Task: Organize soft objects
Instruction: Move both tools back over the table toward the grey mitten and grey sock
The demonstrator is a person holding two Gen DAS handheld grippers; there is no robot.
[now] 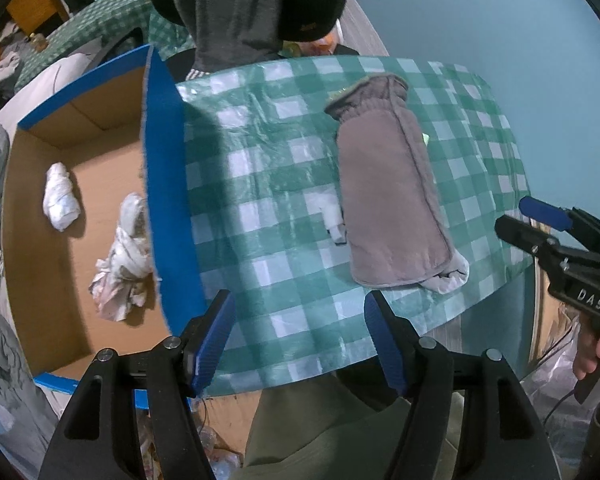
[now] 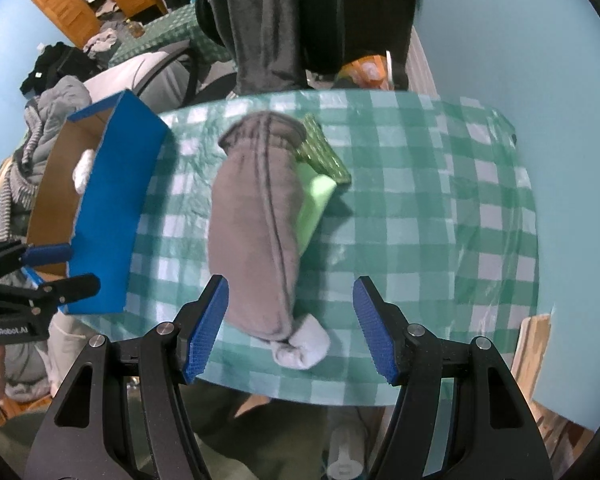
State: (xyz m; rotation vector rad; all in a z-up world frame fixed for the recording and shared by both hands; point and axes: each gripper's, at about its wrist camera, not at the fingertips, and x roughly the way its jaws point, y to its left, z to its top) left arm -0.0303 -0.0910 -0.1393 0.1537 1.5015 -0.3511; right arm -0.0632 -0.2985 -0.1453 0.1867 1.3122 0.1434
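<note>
Grey sock roll [image 2: 256, 224] lies lengthwise mid-frame in the right wrist view, on the green-checked tablecloth [image 2: 440, 208], w/ its lighter toe end [image 2: 302, 346] nearest the cam and cuff toward the top. It rests partly over a green sponge [image 2: 314, 204], so its right side is probably propped up a bit. Right gripper [image 2: 290, 328] hangs above the near end, jaws spread and empty, pads either side of the toe w/o touching: looks like lining up for a pinch across the narrow width, which should hold soft fabric better than grabbing lengthwise. Left gripper [image 1: 300, 338], bottom centre of its own view, is also spread wide, nothing between the pads; it sits over bare cloth betw. the sock (right of centre there) and the blue cardboard box [image 1: 166, 184] at left. Box is parked just beside the table edge, open side up, so drops are short; two white cloth bundles [image 1: 62, 198] already lie inside. Prob. the sock goes there next. A small white scrap [image 1: 334, 216] touches the sock's left side; can't tell what it is.
</note>
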